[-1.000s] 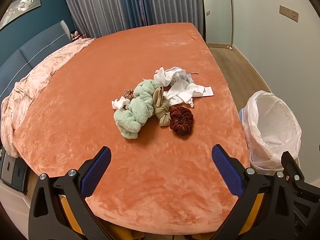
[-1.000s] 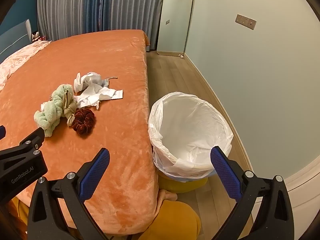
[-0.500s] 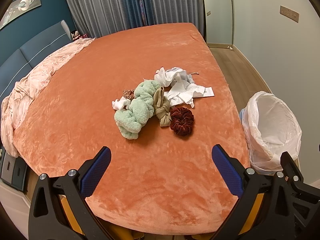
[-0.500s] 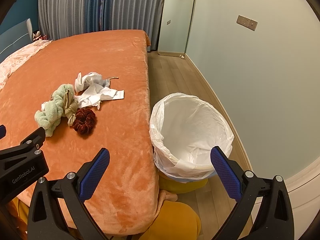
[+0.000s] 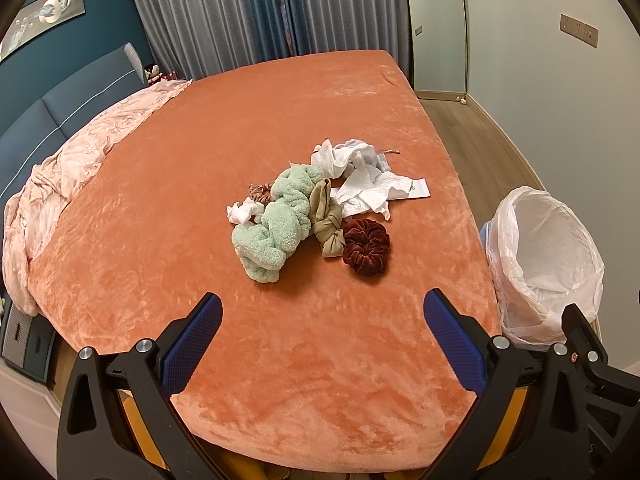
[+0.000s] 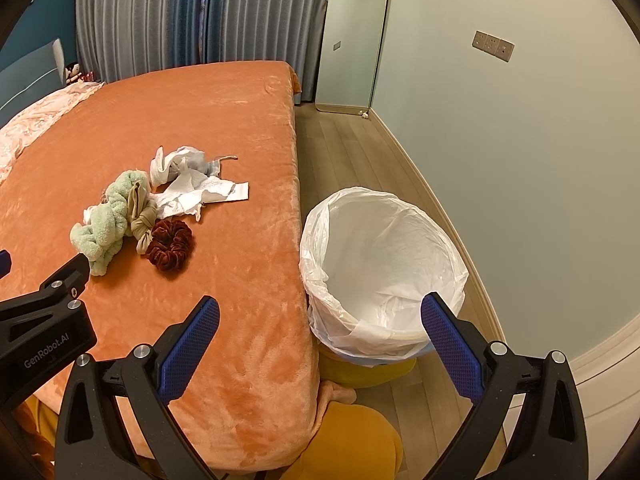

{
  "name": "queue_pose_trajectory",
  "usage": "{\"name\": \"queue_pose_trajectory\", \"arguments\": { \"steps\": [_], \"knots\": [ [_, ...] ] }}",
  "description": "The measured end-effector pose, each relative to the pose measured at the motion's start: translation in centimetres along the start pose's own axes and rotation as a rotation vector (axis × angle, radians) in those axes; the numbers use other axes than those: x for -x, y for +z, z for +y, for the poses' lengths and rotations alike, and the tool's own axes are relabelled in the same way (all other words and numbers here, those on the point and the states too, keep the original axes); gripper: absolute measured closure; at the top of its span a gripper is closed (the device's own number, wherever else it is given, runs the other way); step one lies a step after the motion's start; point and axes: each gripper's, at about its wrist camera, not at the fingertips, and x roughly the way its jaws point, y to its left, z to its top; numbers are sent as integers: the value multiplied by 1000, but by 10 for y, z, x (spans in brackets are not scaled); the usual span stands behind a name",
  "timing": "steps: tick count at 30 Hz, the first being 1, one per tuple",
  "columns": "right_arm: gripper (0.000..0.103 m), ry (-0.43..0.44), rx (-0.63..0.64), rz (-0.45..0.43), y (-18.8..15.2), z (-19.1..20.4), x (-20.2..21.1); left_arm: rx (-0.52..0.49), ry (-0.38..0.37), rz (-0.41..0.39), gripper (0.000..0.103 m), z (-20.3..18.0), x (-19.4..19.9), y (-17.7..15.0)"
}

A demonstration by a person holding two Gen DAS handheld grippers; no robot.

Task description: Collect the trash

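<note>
Left gripper (image 5: pixel 322 332): jaws spread wide, nothing between them, above the near edge of the bed.
Right gripper (image 6: pixel 320 334): jaws spread wide, holding nothing, over the bed's corner and the bin rim.
Bed cover (image 5: pixel 280 120): orange plush.
Crumpled tissues (image 5: pixel 368 192): mid-bed, at the far side of the pile.
Pile beside tissues: green scrunchie (image 5: pixel 276 224), tan knotted band (image 5: pixel 326 220), maroon scrunchie (image 5: pixel 367 246), touching one another.
Bin (image 6: pixel 384 268): white liner, on the floor just beside the bed's edge.

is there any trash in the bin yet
No, in the right wrist view the white liner of the bin shows nothing inside, and the crumpled tissues lie on the bed.
</note>
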Motion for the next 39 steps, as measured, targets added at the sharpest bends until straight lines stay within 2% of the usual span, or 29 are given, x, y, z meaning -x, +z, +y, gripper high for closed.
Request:
{"name": "queue_pose_trajectory", "arguments": {
  "steps": [7,39],
  "knots": [
    [7,0,0,-3,1,0,1,1,0,-17,7,1,3,2],
    [7,-1,-6,-3,7,-1,2,12,-8,0,7,4,2,1]
  ]
}}
